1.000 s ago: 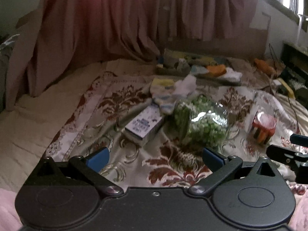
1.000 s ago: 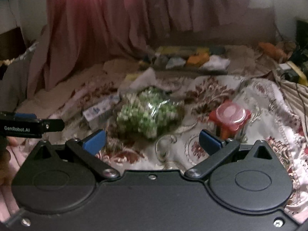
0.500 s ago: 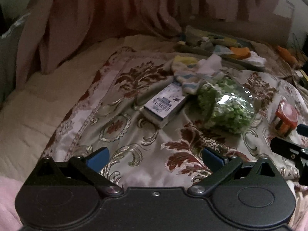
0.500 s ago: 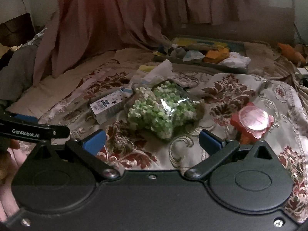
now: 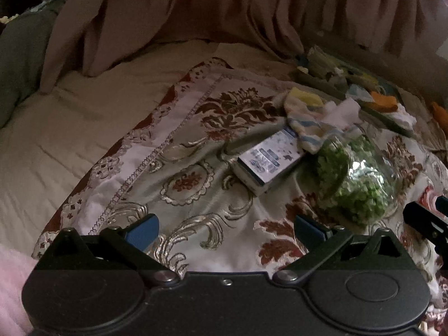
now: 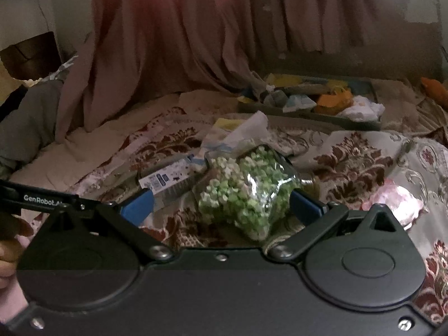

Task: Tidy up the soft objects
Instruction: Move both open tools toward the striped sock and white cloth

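The right gripper [image 6: 221,204], jaws wide, frames the clear bag of green pieces [image 6: 246,190] lying on the patterned bedspread [image 6: 355,165], so it should probably close gently mid-bag, while the left gripper [image 5: 224,226] hangs open.

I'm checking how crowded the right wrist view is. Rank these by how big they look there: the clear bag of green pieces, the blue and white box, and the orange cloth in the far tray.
1. Clear bag of green pieces, though it lies nearest the camera.
2. Blue and white box.
3. Orange cloth, though it lies farthest.
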Demonstrator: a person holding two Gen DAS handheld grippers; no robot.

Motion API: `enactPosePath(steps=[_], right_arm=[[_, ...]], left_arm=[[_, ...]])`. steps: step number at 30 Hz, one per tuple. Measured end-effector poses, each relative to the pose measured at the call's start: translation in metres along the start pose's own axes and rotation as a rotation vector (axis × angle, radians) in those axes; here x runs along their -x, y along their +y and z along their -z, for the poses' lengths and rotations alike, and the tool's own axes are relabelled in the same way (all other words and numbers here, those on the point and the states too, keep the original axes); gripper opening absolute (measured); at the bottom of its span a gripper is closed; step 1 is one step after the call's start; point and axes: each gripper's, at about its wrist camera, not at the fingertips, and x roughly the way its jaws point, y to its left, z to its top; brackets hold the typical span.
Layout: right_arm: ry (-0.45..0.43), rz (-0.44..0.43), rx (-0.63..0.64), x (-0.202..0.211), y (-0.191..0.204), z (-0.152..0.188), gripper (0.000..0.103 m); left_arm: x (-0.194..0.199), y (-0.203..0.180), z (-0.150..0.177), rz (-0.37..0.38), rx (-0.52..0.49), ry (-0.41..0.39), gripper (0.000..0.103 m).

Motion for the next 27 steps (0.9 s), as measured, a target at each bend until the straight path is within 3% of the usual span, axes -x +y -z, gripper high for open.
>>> enactPosePath(steps=[7,17,27], right_arm=[[-0.028,-0.002,0.021,-0.013,0.0,-0.01,0.103],[-0.055,0.008,0.011,-0.041,-0.008,-0.028,0.103],[-0.087,0.052,0.024,-0.063,-0.017,-0.044,0.103]], left_arm=[[-0.007,-0.009,-0.011,-0.022,-0.047,-0.04,0.102],[-0.024,-0.01,-0.03,-0.024,-0.038,-0.043,0.102],[-0.044,-0.023,-0.061,0.03,-0.052,-0.113,0.102]])
